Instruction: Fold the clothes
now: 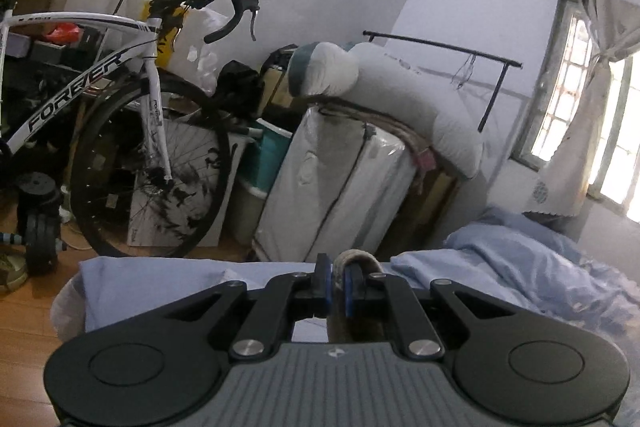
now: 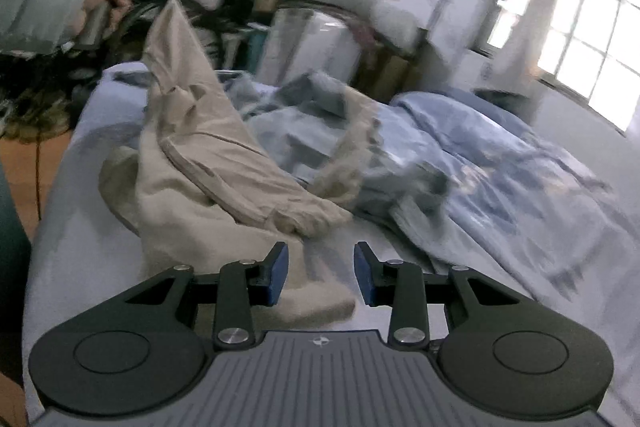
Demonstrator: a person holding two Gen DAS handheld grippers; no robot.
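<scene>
Over on the left, the left gripper (image 1: 338, 281) is lifted well above the bed (image 2: 56, 163), its jaws pinched nearly together on a bunched edge of the beige garment (image 2: 208, 147). In the right wrist view you can see why: the person's hand (image 2: 106, 3) holds that tool high, so the cloth hangs from its top corner in a long drape, and its lower part pools in a rumpled heap on the light blue sheet. Lifting it that way looks meant to let the weight pull the fabric straight before it is laid flat, though which part of the garment is pinched I cannot tell.

Moving toward the middle, the right gripper (image 2: 320, 273) hovers low over the sheet, its jaws standing wide apart and holding nothing. The trailing beige hem lies just beneath and between the blue pads (image 2: 280, 275), so I judge it is placed to catch a second edge.

Further right, a crumpled blue quilt (image 2: 500, 155) covers the far side of the bed, with some grey-blue clothes (image 2: 320, 95) blurred beside it. The garment is not folded at this moment.
</scene>
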